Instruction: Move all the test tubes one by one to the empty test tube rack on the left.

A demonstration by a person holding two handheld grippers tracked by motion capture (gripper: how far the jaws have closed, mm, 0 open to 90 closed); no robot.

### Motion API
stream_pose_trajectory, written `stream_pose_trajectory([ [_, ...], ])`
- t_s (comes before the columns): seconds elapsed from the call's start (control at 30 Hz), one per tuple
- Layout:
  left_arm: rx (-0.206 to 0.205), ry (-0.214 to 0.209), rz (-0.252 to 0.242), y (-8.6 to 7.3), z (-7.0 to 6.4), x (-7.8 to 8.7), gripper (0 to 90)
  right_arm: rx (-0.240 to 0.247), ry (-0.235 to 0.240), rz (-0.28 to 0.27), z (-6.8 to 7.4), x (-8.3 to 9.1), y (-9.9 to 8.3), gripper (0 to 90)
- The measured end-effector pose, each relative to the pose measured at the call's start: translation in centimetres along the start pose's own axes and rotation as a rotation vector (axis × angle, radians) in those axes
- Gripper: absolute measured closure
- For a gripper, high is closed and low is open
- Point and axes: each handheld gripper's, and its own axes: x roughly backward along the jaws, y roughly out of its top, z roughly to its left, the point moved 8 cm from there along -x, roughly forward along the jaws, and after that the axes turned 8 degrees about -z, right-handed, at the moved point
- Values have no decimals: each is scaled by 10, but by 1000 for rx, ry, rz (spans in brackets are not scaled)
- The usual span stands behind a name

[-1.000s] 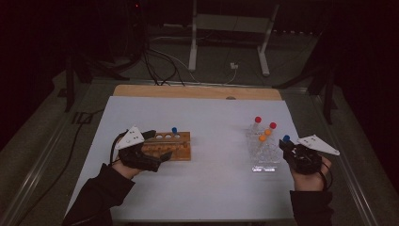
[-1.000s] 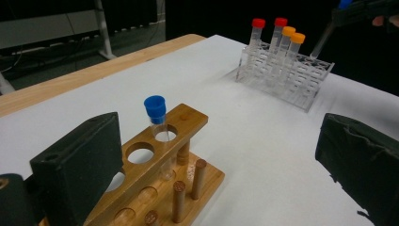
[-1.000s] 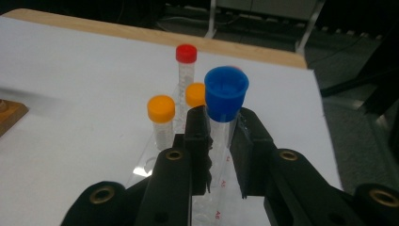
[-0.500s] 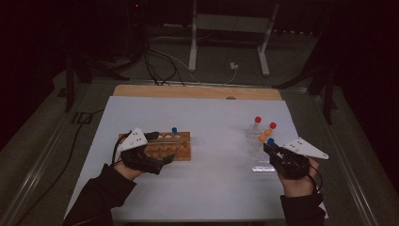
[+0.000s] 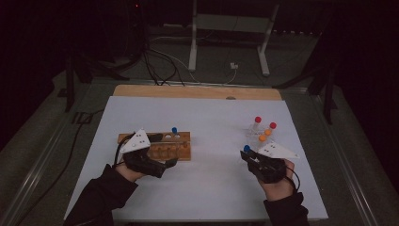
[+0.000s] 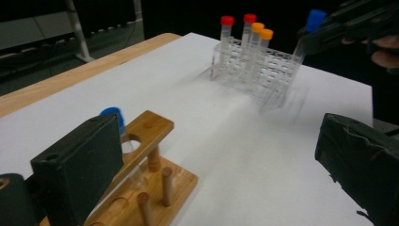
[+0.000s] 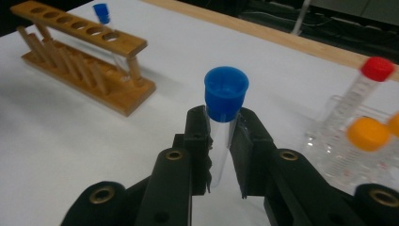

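My right gripper [image 7: 221, 127] is shut on a clear tube with a blue cap [image 7: 226, 92], held upright above the white table. In the high view that right gripper [image 5: 251, 158] hangs just in front of and left of the clear plastic rack [image 5: 260, 136], which holds red-capped and orange-capped tubes. My left gripper [image 5: 165, 160] rests against the front of the wooden rack [image 5: 181, 151], its jaws wide open and empty. One blue-capped tube [image 5: 174, 131] stands in that wooden rack. In the left gripper view the wooden rack [image 6: 151, 136] lies beside the left jaw of my left gripper [image 6: 211, 155].
A bare wooden strip [image 5: 197, 92] runs along the table's far edge. Behind it stand a metal stand [image 5: 228, 28] and loose cables [image 5: 155, 61]. White table surface [image 5: 216, 141] stretches between the two racks.
My right gripper has carried the blue-capped tube leftward, away from the clear rack's right side toward the table's middle. The left gripper has hardly moved.
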Motion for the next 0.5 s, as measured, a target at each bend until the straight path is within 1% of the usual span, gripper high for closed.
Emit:
stream_pose_trajectory([
  [0.1,-3,-21,2,2,-6,-2,22,3,25,10,8,-5,-2,768],
  [0.27,-12,-50,3,5,-15,-5,22,24,67,22,23,-11,-4,768],
  [0.43,-17,-87,-5,11,-27,-8,23,36,112,29,40,-16,-5,768],
  [0.5,-18,-103,-6,12,-33,-10,39,42,134,33,48,-18,-6,768],
])
